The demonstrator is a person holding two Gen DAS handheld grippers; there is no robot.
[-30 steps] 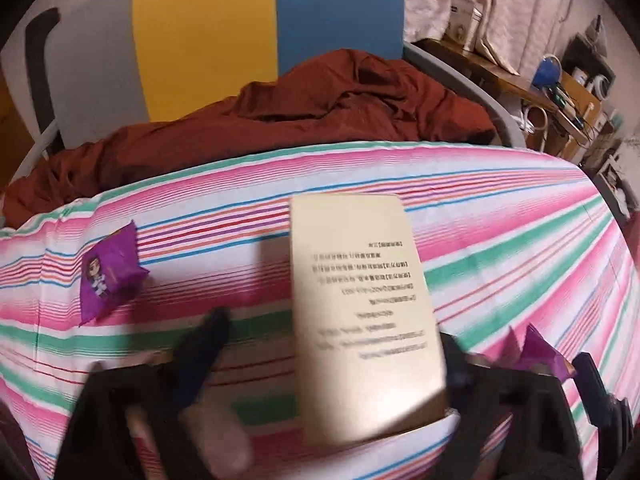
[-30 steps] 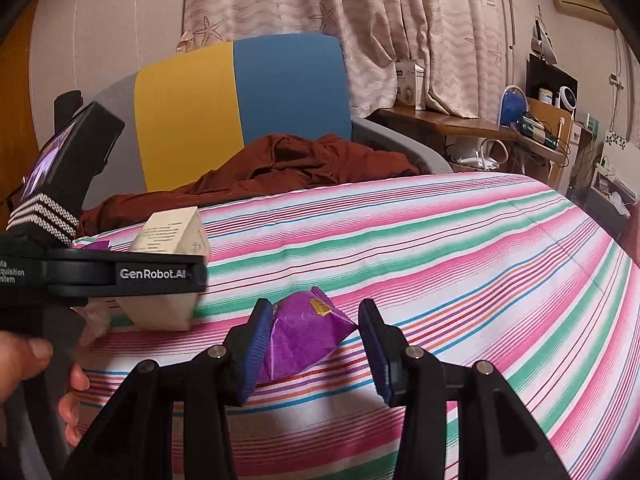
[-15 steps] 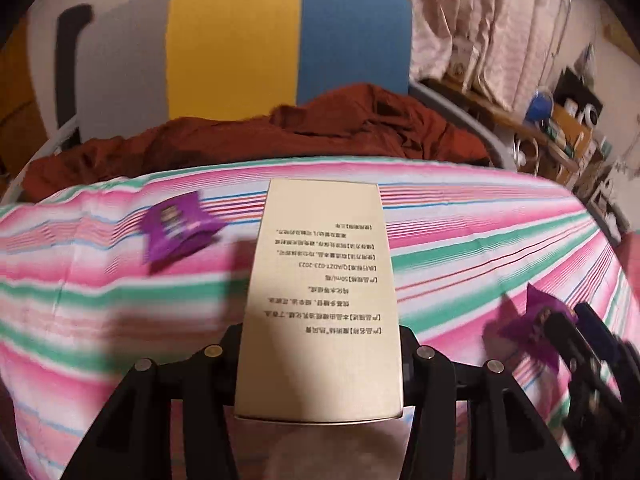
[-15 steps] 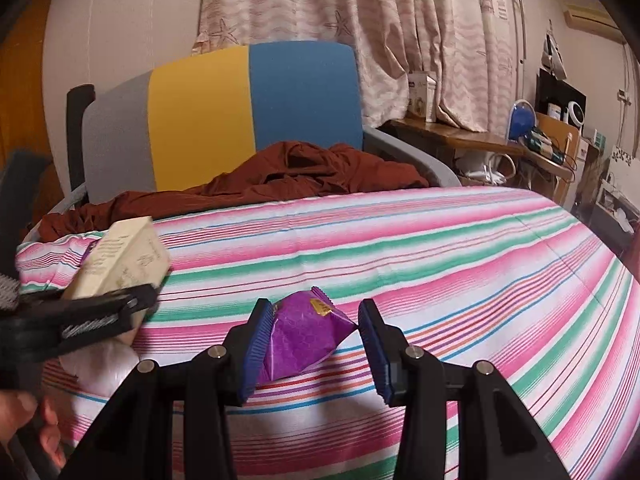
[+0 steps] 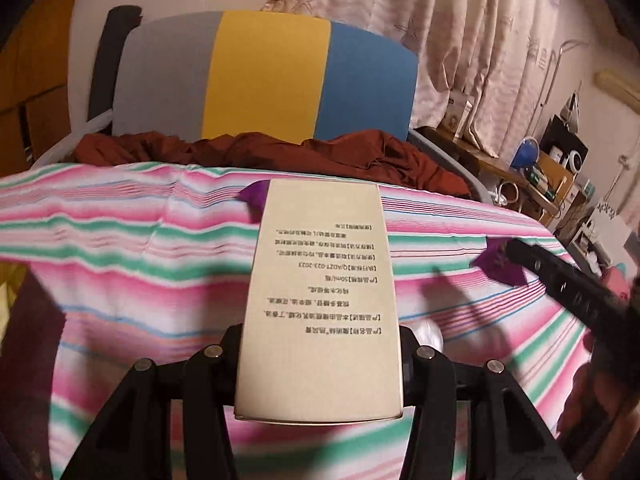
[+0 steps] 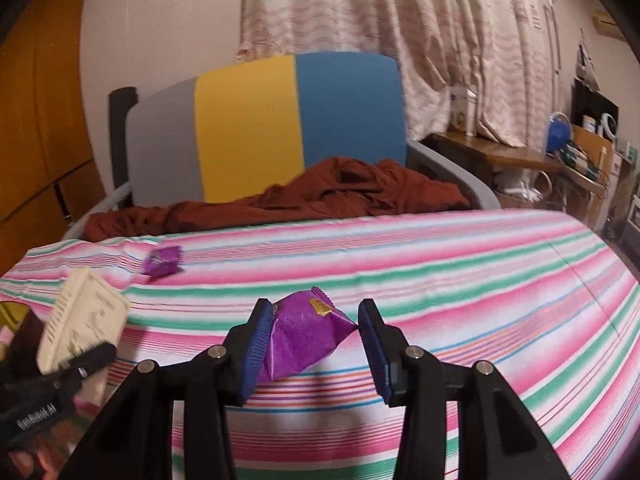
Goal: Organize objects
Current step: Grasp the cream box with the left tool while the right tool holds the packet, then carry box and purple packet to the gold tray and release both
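Note:
My left gripper (image 5: 320,344) is shut on a tall cream box (image 5: 320,296) with printed text and holds it above the striped cloth (image 5: 120,248); the box also shows in the right wrist view (image 6: 84,320). My right gripper (image 6: 316,344) holds a purple snack packet (image 6: 300,336) between its blue pads (image 6: 256,348), lifted off the cloth. That packet shows at the right of the left wrist view (image 5: 500,260). A second purple packet (image 6: 162,260) lies on the cloth at the far left; the box partly hides it in the left wrist view (image 5: 252,194).
A rust-brown cloth (image 6: 320,200) is heaped on a grey, yellow and blue chair (image 6: 248,132) behind the table. A cluttered wooden shelf (image 6: 520,160) stands at the right. A dark red object (image 5: 32,320) sits at the left edge.
My left gripper has lifted and tilted up with the box and swung left. My right gripper keeps the purple packet and has barely moved.

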